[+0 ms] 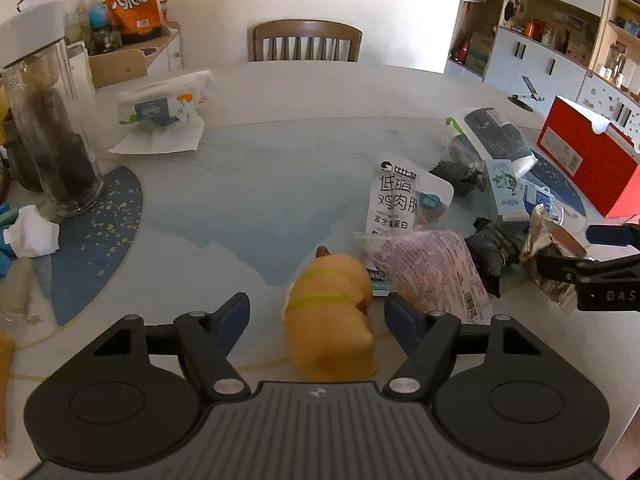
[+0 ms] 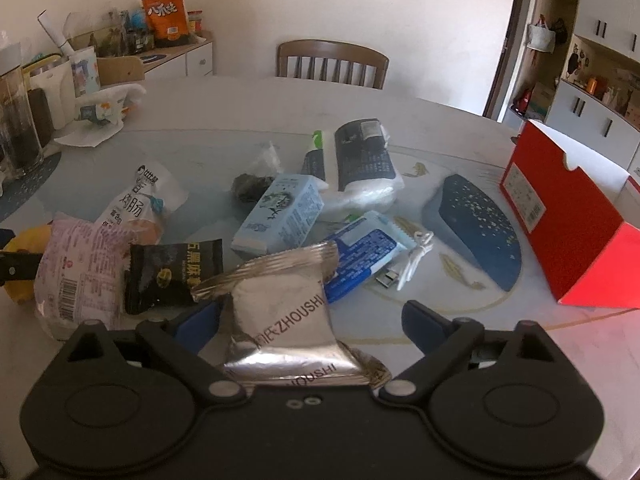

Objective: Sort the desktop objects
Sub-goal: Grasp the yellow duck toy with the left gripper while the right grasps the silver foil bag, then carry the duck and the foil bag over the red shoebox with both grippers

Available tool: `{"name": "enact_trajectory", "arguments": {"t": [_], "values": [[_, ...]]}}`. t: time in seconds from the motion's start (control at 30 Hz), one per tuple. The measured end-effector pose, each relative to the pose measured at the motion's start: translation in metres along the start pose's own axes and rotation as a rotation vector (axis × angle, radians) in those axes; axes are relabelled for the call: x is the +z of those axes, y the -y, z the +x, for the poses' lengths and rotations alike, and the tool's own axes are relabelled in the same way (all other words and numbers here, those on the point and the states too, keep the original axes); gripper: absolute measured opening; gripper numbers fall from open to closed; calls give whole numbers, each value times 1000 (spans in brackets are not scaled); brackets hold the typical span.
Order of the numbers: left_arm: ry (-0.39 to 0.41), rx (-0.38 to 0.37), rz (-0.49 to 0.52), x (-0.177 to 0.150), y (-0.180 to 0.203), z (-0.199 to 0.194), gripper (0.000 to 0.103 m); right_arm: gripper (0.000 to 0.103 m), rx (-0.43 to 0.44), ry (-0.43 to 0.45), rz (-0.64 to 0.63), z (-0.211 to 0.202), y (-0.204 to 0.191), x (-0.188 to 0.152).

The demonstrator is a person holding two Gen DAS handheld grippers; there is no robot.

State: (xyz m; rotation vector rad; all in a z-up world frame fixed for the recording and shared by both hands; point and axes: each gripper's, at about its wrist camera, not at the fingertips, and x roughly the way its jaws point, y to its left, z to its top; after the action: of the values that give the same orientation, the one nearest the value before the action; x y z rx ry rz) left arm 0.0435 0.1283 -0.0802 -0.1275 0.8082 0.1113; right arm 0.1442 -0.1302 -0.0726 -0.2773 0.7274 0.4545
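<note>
A yellow rubber duck [image 1: 332, 312] lies on the table between the wide-open fingers of my left gripper [image 1: 317, 316], untouched on either side. My right gripper [image 2: 310, 322] is open around a silver foil snack packet [image 2: 280, 316] that lies between its fingers; it also shows at the right edge of the left wrist view [image 1: 548, 256]. A pile of snacks sits mid-table: a pink bag [image 2: 80, 276], a black packet [image 2: 172, 272], a white sausage pack [image 2: 140, 204], a light blue carton [image 2: 280, 212] and a blue wrapper [image 2: 360, 256].
A red box [image 2: 572, 216] stands at the right. A blue placemat [image 2: 476, 224], white cable [image 2: 412, 256] and tissue pack [image 2: 360, 160] lie nearby. A tall glass jar [image 1: 48, 120], crumpled tissue [image 1: 32, 232] and a wrapped pack [image 1: 164, 108] stand left. A wooden chair [image 1: 304, 40] is behind the table.
</note>
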Motion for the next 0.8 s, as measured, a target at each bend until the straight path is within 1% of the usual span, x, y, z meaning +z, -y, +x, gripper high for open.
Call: {"name": "enact_trajectory", "arguments": {"t": [0.03, 0.07, 0.1, 0.13, 0.17, 0.23, 0.27, 0.33, 0.47, 0.63, 0.8], "values": [[0, -2, 2, 0, 0, 0, 71, 89, 3, -3, -5, 1, -2, 1], [-1, -6, 3, 0, 0, 0, 67, 81, 8, -8, -9, 2, -3, 2], [-4, -10, 3, 0, 0, 1, 65, 77, 13, -14, -14, 3, -4, 2], [-6, -11, 4, 1, 0, 1, 62, 71, 21, -21, -19, 5, -5, 1], [-8, -11, 5, 1, 0, 2, 59, 68, 24, -30, -24, 6, -6, 1], [-12, -13, 5, 1, 0, 2, 54, 66, 23, -32, -28, 7, -7, 1], [-13, -16, 3, 1, 0, 2, 50, 62, 24, -31, -29, 7, -7, 1], [-12, -21, 2, 1, 1, 1, 47, 58, 28, -32, -27, 6, -7, 1], [-13, -19, -9, 1, 1, 1, 45, 53, 28, -31, -28, 4, -6, 2], [-9, -24, -30, 2, -1, -2, 44, 49, 28, -29, -20, 0, -3, 4], [6, -36, -37, 5, -1, -10, 44, 48, 36, -17, -11, -9, 0, 7]]}}
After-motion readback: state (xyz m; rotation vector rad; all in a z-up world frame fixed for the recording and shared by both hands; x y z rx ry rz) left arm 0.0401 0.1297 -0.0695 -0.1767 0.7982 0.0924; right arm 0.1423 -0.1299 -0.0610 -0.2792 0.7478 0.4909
